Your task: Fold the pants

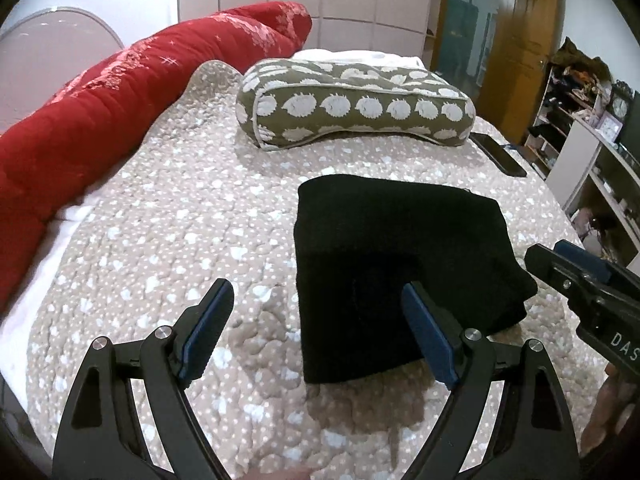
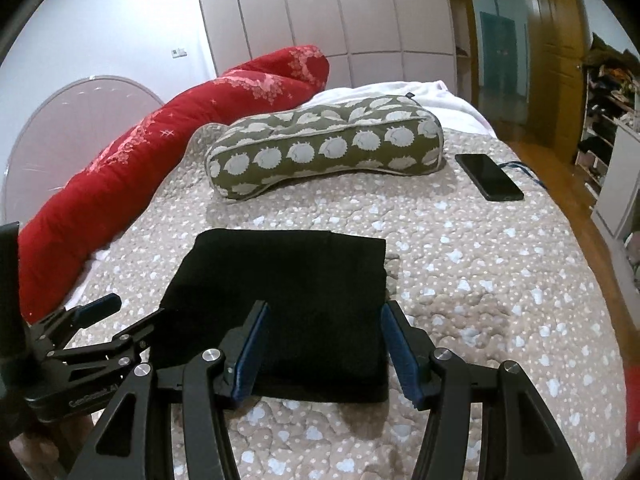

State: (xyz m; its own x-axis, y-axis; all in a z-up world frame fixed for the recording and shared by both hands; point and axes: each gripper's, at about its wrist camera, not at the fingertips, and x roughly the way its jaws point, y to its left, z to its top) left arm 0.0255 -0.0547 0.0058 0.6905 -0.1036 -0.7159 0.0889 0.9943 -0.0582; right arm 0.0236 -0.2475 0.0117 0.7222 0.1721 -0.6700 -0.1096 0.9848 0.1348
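On bedspread [image 2: 480, 280], folded pants [image 2: 288, 300] lengthwise toward pillow [image 2: 320, 148]

My folded pants [image 2: 288, 300] lie on the bed cover [image 2: 460, 280], near me. Beyond them sits the pillow [image 2: 324, 152], with the phone [image 2: 490, 176] to its right and the rolled quilt [image 2: 160, 152] along the left edge.
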